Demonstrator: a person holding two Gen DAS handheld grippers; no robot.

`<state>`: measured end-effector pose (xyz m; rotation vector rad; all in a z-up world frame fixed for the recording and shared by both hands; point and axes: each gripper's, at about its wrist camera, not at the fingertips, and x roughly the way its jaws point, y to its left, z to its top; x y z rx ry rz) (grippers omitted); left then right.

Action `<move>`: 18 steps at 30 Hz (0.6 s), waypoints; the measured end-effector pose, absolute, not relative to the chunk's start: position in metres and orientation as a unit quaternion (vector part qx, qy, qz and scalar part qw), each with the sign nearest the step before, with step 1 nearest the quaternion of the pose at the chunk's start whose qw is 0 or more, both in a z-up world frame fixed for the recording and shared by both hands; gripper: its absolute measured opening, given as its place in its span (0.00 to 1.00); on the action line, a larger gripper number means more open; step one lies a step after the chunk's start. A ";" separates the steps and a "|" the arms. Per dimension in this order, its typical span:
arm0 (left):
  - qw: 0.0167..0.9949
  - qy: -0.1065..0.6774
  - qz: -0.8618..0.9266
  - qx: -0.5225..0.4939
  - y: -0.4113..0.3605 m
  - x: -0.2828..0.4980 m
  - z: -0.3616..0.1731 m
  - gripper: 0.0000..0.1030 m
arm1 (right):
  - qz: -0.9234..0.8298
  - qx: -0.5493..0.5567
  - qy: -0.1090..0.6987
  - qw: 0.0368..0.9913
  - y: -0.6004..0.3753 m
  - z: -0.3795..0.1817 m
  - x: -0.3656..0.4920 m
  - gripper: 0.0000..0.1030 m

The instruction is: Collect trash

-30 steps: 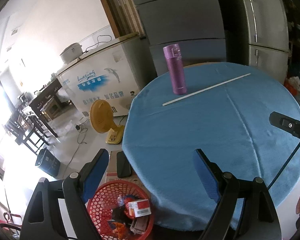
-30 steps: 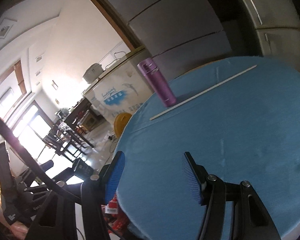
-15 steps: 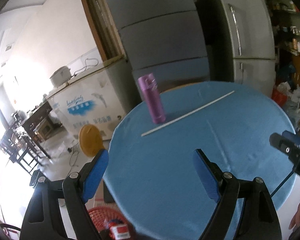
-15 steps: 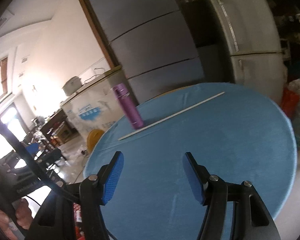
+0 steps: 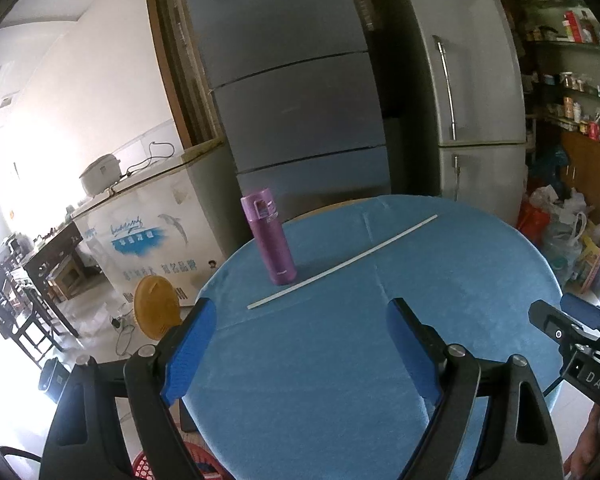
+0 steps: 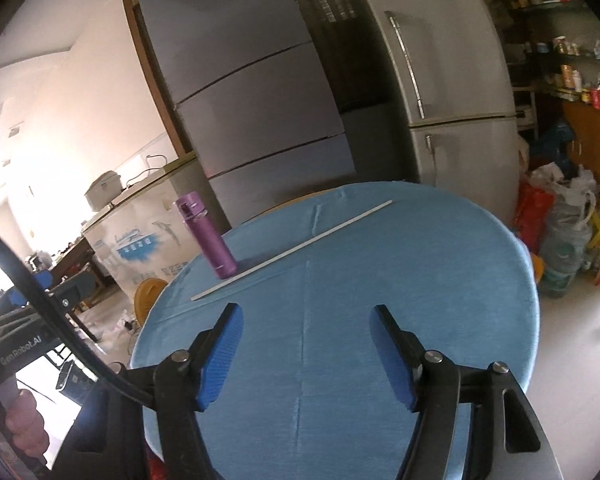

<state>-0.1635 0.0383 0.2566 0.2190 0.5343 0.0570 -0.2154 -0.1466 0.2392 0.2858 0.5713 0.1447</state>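
A round table under a blue cloth point(image 5: 440, 280) point(image 6: 420, 264) fills both views. On its far side stands a purple flask point(image 5: 270, 240) point(image 6: 208, 236), and a long white stick point(image 5: 342, 264) point(image 6: 292, 250) lies just in front of it. My left gripper point(image 5: 300, 320) hangs wide open over the table's near edge with nothing between its blue pads. My right gripper point(image 6: 306, 324) is opening, its jaws empty, also above the cloth. A sliver of the red trash basket point(image 5: 140, 466) shows at the lower edge of the left wrist view.
Behind the table stand grey fridges point(image 5: 300, 100) and a white chest freezer point(image 5: 148, 232). Bags point(image 6: 560, 240) pile on the floor at the right. A yellow fan point(image 5: 156, 312) and dark chairs point(image 5: 12, 312) sit at the left. The right gripper point(image 5: 572, 328) shows in the left wrist view.
Both views have tilted up and pulled back: the table sits lower, the fridges fill more of the frame. The red basket has slid almost out of the left wrist view. The right jaws have widened.
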 end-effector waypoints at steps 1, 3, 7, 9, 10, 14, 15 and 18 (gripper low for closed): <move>0.958 0.262 0.027 0.109 0.037 -0.164 0.257 0.85 | 0.069 0.139 0.279 0.948 -0.147 0.241 -0.217 0.67; 0.959 0.261 0.025 0.109 0.033 -0.164 0.258 0.86 | 0.064 0.137 0.276 0.949 -0.149 0.243 -0.218 0.67; 0.960 0.259 0.018 0.108 0.028 -0.165 0.260 0.87 | 0.055 0.131 0.271 0.952 -0.151 0.248 -0.223 0.67; 0.960 0.258 0.015 0.108 0.026 -0.165 0.261 0.87 | 0.051 0.130 0.269 0.953 -0.153 0.250 -0.225 0.67; 0.960 0.257 0.013 0.107 0.026 -0.165 0.261 0.87 | 0.049 0.129 0.268 0.953 -0.154 0.251 -0.226 0.67; 0.961 0.256 0.006 0.102 0.026 -0.167 0.263 0.87 | 0.044 0.128 0.265 0.955 -0.156 0.255 -0.227 0.67; 0.962 0.255 0.005 0.100 0.026 -0.168 0.263 0.87 | 0.043 0.126 0.264 0.955 -0.156 0.256 -0.228 0.67; 0.964 0.250 0.002 0.094 0.028 -0.172 0.266 0.89 | 0.041 0.119 0.260 0.957 -0.154 0.260 -0.231 0.67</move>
